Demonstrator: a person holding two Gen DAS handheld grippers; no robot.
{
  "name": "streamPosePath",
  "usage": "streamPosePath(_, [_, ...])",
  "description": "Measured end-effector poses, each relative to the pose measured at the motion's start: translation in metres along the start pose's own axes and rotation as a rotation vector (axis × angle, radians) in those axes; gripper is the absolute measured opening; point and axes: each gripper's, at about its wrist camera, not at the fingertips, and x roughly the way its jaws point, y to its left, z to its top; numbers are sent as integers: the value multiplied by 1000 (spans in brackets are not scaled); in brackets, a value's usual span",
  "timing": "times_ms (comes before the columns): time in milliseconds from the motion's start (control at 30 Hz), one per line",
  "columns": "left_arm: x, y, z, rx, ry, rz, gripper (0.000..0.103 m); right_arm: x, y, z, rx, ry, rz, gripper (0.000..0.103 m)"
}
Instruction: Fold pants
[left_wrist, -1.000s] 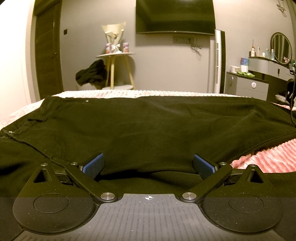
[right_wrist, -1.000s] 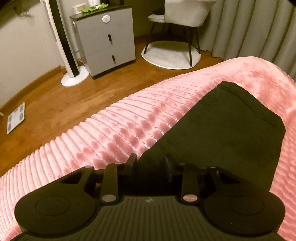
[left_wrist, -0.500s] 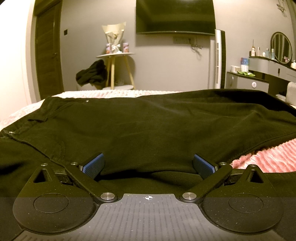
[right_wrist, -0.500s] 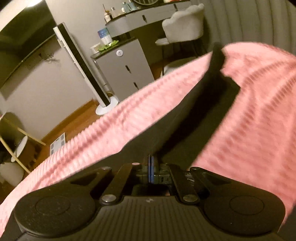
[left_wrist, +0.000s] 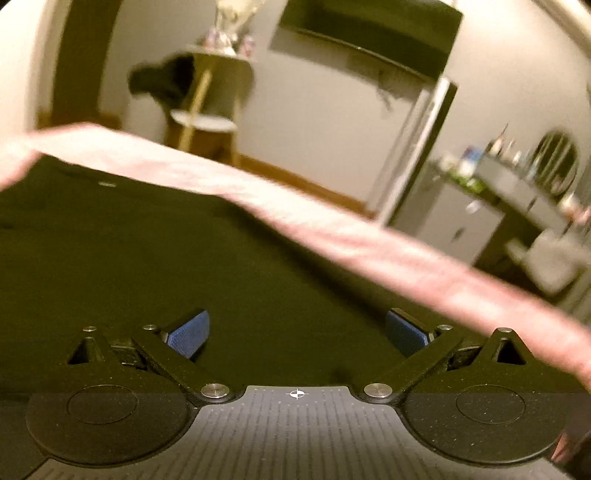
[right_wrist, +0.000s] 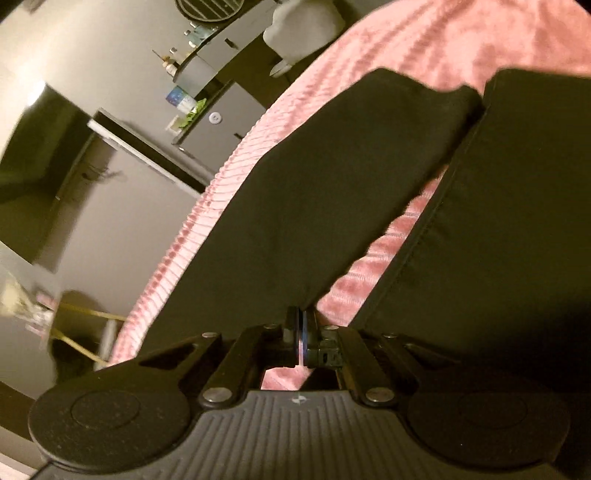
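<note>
Black pants (left_wrist: 122, 251) lie spread on a pink ribbed bedspread (left_wrist: 332, 240). My left gripper (left_wrist: 297, 332) is open, its blue pads wide apart just above the fabric, holding nothing. In the right wrist view my right gripper (right_wrist: 301, 332) is shut on the edge of one pant leg (right_wrist: 314, 192) and holds it lifted off the bed. The other pant leg (right_wrist: 498, 229) lies to its right, with pink bedspread (right_wrist: 373, 266) showing between them.
Past the bed's far edge are a wooden floor, a small round side table (left_wrist: 207, 122), a tall white tower fan (left_wrist: 417, 155), a grey drawer unit (right_wrist: 218, 122) and a vanity with a round mirror (left_wrist: 557, 166).
My left gripper has risen and tilted, so the view is slanted and blurred; it stays open. My right gripper stays shut on the pant leg and has swung it up and over.
</note>
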Motion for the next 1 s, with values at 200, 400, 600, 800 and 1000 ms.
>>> streamPosePath(200, [88,-7,45,-192,139,-44,97,13,-7,8,39,30,80,1])
streamPosePath(400, [133,3,42,-321,306,-56,12,12,-13,9,57,-3,156,5])
streamPosePath(600, [79,-21,33,-184,184,-31,5,20,-28,15,186,-7,247,13])
streamPosePath(800, [0,-42,13,-77,44,3,6,15,-22,17,178,-34,296,47])
streamPosePath(1000, [-85,-45,-39,-16,-148,23,6,13,-23,16,174,-44,295,52])
